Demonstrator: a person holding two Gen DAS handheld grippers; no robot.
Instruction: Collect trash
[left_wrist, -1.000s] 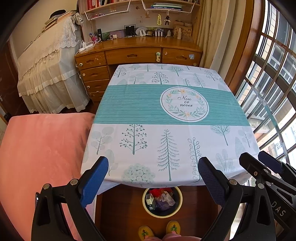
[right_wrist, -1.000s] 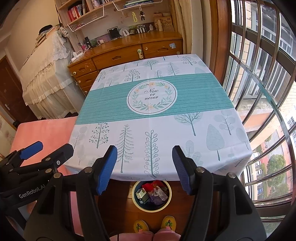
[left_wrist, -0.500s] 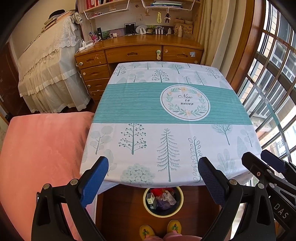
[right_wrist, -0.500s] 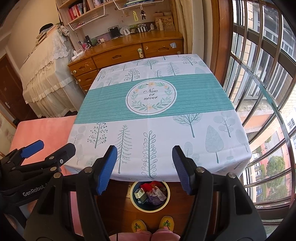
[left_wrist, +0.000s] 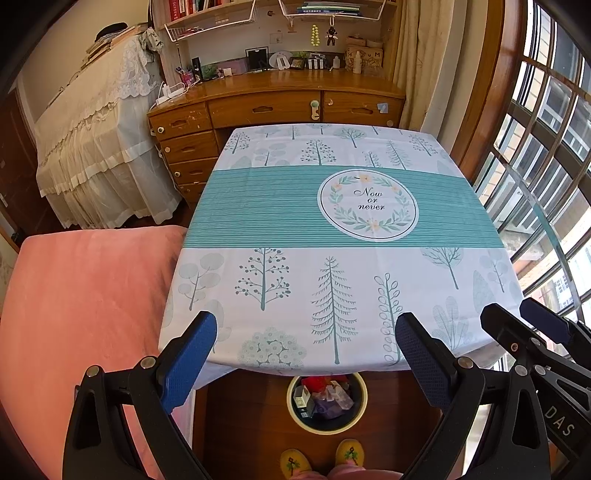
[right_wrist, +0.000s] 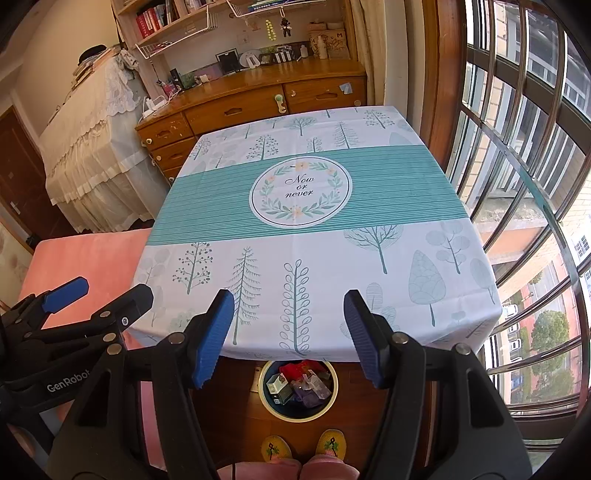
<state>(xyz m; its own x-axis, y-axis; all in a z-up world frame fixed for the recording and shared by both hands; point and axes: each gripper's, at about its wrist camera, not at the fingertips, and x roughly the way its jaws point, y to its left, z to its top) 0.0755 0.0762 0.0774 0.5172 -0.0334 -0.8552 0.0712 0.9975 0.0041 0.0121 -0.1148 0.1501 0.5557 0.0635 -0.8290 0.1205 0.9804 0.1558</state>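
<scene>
We find the trash (left_wrist: 325, 397) already in a round bin (left_wrist: 360, 413) with a cream rim, standing on the dark wood floor just below the near edge of the table: a small white carton, clear crumpled wrappers and something red. Just in front of the bin we see the person's yellow slippers (right_wrist: 303, 448).

Both tools hang over that near table edge. Our left gripper (left_wrist: 306, 354) has its blue pads spread wide with nothing between them, and the right gripper (right_wrist: 288, 334) is likewise released and empty.

The tablecloth (right_wrist: 332, 258) is white with printed trees and a teal striped band; its round wreath badge reads "Now or never". To the left lies a pink blanket (left_wrist: 81, 302), beyond the table stands a wooden desk (left_wrist: 273, 107) with drawers, and barred windows (right_wrist: 535, 184) fill the right side. The left tool's body reads "GenRobot"; the right one shows "DAS".
</scene>
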